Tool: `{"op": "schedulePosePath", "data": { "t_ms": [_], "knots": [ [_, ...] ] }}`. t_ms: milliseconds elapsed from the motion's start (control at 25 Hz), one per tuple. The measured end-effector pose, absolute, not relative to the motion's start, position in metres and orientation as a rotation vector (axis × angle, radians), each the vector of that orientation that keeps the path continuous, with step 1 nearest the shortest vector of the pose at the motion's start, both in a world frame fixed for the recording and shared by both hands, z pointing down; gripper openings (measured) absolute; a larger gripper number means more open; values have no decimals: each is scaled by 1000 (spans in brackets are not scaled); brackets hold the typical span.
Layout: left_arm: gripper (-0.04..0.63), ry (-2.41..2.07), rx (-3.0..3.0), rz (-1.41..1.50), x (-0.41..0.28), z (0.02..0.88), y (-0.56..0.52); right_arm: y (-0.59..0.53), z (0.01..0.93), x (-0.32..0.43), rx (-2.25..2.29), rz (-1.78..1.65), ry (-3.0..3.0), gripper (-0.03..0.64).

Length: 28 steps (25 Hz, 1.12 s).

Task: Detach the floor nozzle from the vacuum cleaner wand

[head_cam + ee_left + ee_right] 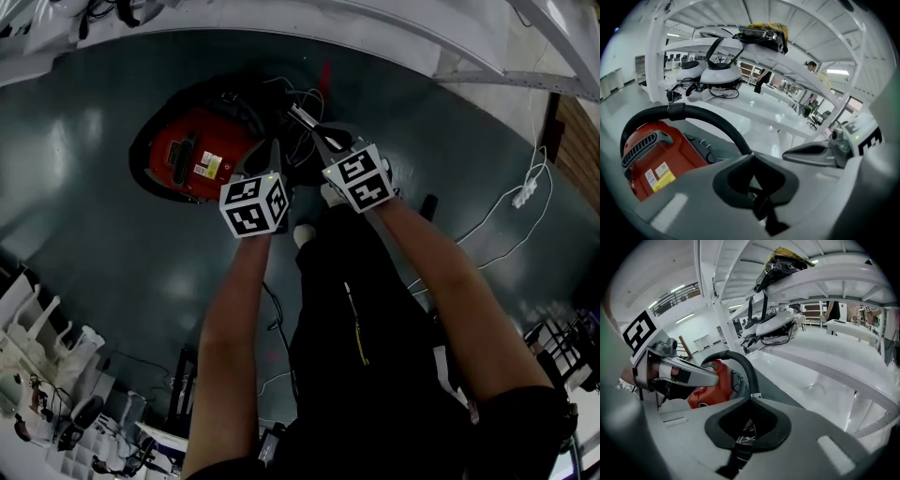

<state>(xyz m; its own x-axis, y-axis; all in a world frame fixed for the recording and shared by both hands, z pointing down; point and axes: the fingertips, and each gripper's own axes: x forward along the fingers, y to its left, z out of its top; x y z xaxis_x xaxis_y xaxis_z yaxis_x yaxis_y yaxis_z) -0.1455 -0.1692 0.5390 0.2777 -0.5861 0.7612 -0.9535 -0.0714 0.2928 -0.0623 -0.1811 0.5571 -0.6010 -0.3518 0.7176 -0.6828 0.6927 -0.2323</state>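
Both tongs clamped on black hose point(740, 359), side by side: left gripper point(754, 185), right gripper point(747, 425). floor nozzle and wand not identifiable in any view. Judgement: nozzle rigid, light plastic; grip stiff wand near joint, not floppy hose. Red vacuum cleaner point(192, 155) just beyond, on dark floor point(84, 187).

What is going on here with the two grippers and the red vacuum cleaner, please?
A person stands over a red vacuum cleaner on the dark floor, holding two grippers. The left gripper and right gripper sit side by side, each apparently shut on the black hose. No floor nozzle shows in any view.
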Motion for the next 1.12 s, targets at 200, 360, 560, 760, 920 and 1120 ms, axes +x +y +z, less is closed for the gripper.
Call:
{"op": "schedulePosePath", "data": {
  "t_ms": [200,360,560,760,920,1120],
  "knots": [
    [8,-1442,1707,560,-153,561,-193,-196,585,-68,771,631,-2241,33],
    [8,-1470,1667,556,-157,578,-202,-200,607,-71,738,651,-2228,82],
    [27,-1498,1601,478,-164,585,-215,-201,626,-80,650,626,-2224,164],
    [107,-1514,1588,436,-167,589,-224,-201,648,-88,554,567,-2189,212],
    [141,-1497,1595,417,-166,595,-233,-204,658,-93,537,543,-2173,227],
    [199,-1498,1591,383,-165,598,-243,-201,672,-101,475,527,-2140,235]
  ]
}}
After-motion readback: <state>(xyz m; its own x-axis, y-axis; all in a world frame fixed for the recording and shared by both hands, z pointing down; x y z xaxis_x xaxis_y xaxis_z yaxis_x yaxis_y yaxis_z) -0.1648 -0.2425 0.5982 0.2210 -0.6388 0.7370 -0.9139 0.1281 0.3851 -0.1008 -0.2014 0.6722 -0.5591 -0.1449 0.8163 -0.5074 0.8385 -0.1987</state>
